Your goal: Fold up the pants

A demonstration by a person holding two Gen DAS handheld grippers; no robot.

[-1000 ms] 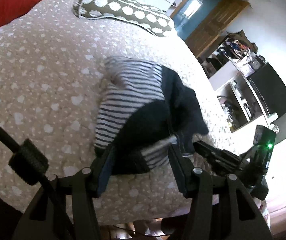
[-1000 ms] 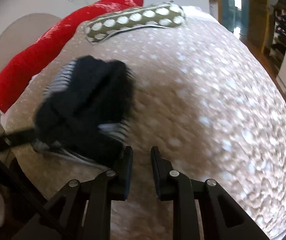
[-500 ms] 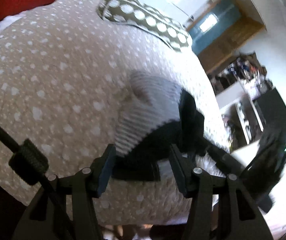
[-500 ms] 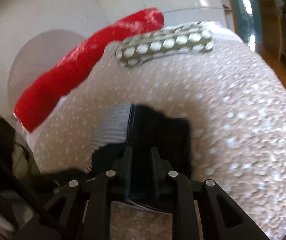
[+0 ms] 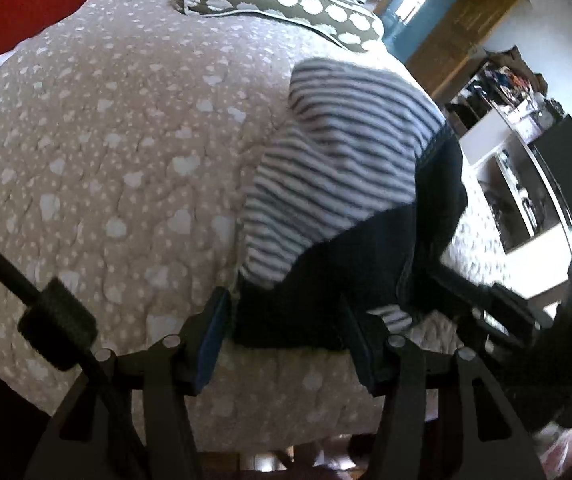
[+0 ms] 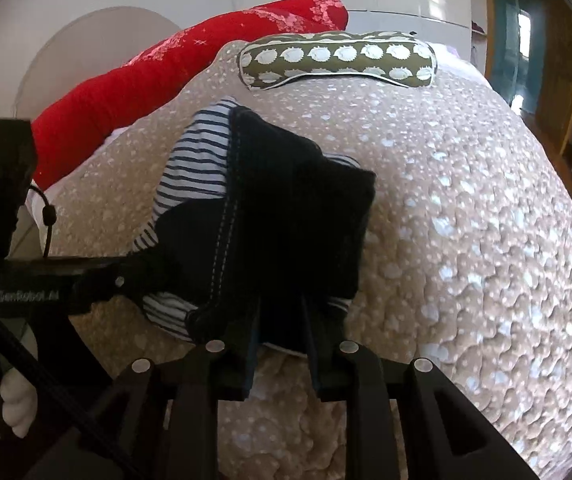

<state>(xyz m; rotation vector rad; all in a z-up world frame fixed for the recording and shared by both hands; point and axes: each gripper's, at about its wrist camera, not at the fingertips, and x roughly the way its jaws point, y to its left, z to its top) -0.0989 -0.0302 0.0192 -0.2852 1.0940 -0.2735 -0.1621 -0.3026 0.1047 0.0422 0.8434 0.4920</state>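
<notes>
Dark navy pants (image 5: 334,184) with a striped lining lie bunched near the front edge of the bed (image 5: 106,140). My left gripper (image 5: 286,304) straddles their near dark fold, and the cloth fills the gap from pad to pad. In the right wrist view the pants (image 6: 294,208) lie just ahead. My right gripper (image 6: 282,304) sits at their near edge; its jaws are narrow and opening, with dark cloth between them but not pinched. The right gripper (image 5: 506,312) also shows low on the right in the left wrist view. The left gripper (image 6: 86,280) reaches in from the left.
A brown pillow (image 6: 338,60) with white spots lies at the far end of the beige quilted bedspread (image 6: 466,220). A red blanket (image 6: 166,76) runs along the back left. Shelves and a dark cabinet (image 5: 526,152) stand beyond the bed's right side.
My right gripper swung from bare bedspread beside the pants onto their near edge, and its jaws widened a little. My left gripper sank closer to the bed, the pants still between its fingers.
</notes>
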